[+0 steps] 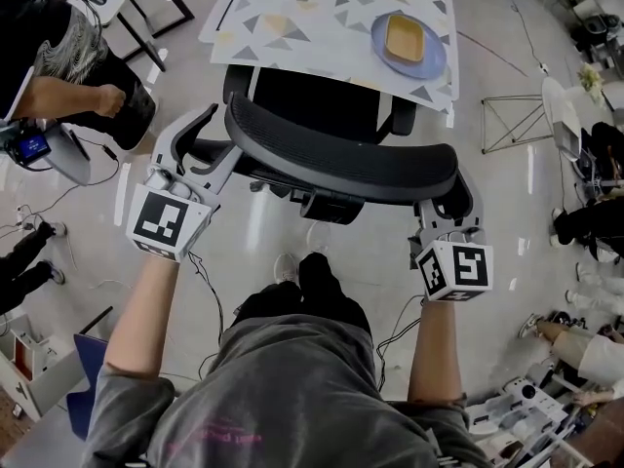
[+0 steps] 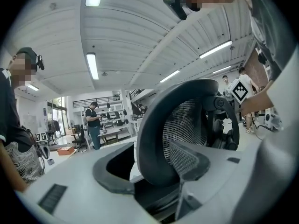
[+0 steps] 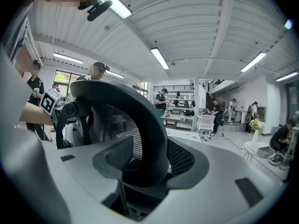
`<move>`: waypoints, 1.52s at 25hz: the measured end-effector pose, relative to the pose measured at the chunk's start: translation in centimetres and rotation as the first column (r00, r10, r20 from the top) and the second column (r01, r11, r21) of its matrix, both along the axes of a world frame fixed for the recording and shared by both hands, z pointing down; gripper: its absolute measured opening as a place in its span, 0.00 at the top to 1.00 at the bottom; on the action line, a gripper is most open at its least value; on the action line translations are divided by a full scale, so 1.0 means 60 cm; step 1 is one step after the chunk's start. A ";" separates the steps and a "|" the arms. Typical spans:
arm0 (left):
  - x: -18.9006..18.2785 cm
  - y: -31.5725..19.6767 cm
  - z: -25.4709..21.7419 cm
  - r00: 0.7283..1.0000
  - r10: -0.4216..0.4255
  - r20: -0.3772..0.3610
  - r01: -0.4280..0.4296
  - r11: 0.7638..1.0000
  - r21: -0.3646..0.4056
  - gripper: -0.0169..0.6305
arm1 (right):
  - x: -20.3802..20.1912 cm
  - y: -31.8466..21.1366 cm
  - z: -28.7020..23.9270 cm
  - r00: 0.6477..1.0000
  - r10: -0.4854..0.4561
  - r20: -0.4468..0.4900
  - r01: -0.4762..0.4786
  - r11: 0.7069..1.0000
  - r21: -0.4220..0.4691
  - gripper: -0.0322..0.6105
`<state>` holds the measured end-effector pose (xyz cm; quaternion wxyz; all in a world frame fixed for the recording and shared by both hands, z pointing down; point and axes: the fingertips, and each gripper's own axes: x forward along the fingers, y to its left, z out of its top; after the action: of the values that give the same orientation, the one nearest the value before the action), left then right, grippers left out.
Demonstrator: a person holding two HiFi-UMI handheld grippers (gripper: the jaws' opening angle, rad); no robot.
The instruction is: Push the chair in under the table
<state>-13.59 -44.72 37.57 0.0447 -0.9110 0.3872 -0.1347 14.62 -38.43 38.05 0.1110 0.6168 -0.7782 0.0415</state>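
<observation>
A black office chair with a mesh back (image 1: 341, 159) stands in front of me, its seat partly under the table (image 1: 292, 8) with the triangle-patterned cloth. My left gripper (image 1: 210, 135) is at the left end of the backrest. In the left gripper view its jaws (image 2: 154, 171) stand wide around the backrest rim (image 2: 187, 120); a dark gap shows beside the left jaw. My right gripper (image 1: 448, 203) is at the right end of the backrest. In the right gripper view (image 3: 149, 167) both pads sit against the rim (image 3: 131, 111).
A blue plate (image 1: 408, 45) with a yellow dish sits on the table. A person (image 1: 58, 57) sits at the left beside another table. A metal stand (image 1: 512, 125) and more people (image 1: 585, 222) are at the right. Cables lie on the floor.
</observation>
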 end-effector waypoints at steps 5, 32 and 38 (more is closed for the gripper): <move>-0.008 0.018 -0.003 1.000 0.015 -0.004 -0.015 1.000 0.000 0.61 | -0.009 0.021 -0.006 1.000 0.015 0.008 -0.015 1.000 0.003 0.62; 0.021 0.150 -0.050 0.998 -0.001 -0.063 0.001 1.000 0.003 0.67 | -0.017 0.147 -0.054 0.995 -0.042 0.092 0.039 0.999 0.036 0.63; 0.033 0.174 -0.059 0.997 -0.037 -0.075 0.037 0.999 0.006 0.67 | -0.008 0.163 -0.057 0.990 -0.079 0.117 0.075 0.997 0.033 0.63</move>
<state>-11.61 -34.25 34.02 0.0308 -0.9079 0.4059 -0.0999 14.11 -28.66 34.64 0.0575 0.5842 -0.8071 0.0622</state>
